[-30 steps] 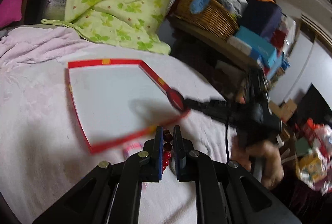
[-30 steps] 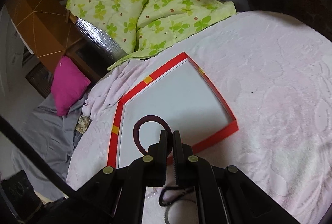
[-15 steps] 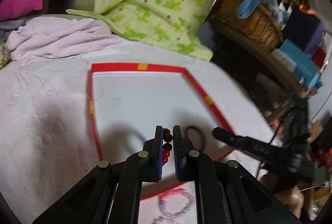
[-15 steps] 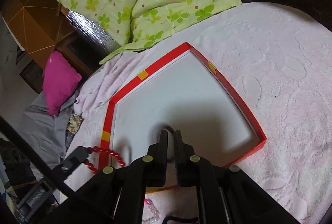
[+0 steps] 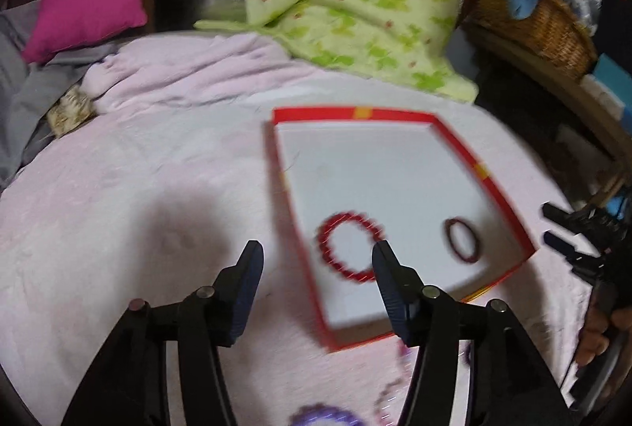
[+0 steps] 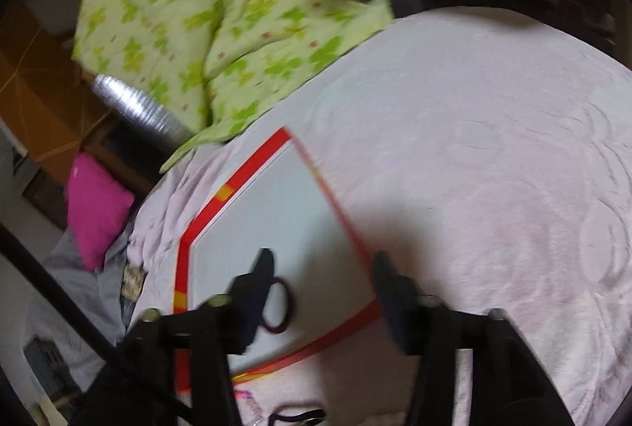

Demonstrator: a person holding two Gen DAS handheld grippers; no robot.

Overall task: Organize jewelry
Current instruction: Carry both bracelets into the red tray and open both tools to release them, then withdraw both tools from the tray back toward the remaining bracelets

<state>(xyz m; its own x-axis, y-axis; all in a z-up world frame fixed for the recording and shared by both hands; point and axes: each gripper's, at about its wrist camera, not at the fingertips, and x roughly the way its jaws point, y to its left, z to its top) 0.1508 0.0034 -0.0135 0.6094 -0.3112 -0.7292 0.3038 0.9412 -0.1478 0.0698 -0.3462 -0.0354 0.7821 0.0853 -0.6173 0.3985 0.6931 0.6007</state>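
Only the left wrist view is showing the red bead bracelet lying beside the dark ring in the red-rimmed tray; both grippers' fingers, having just been opening, are standing wide, holding nothing; no writing is reading clearly.

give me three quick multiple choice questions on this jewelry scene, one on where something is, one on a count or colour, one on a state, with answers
1. Where does the red bead bracelet lie?
A. inside the red-rimmed box
B. on the pink cushion
C. in the wicker basket

2. How many rings of jewelry lie inside the box?
A. none
B. two
C. five

3. How do the jaws of the left gripper stand?
A. clamped on the bead bracelet
B. spread apart with nothing between the pads
C. clamped on the box rim

Answers:
1. A, the bracelet rests on the box's white floor near its front edge.
2. B, the bead bracelet and a dark hair band lie side by side, apart.
3. B, the jaws have just been opening; the fingers stand wide, and the bracelet lies in the box beyond them.
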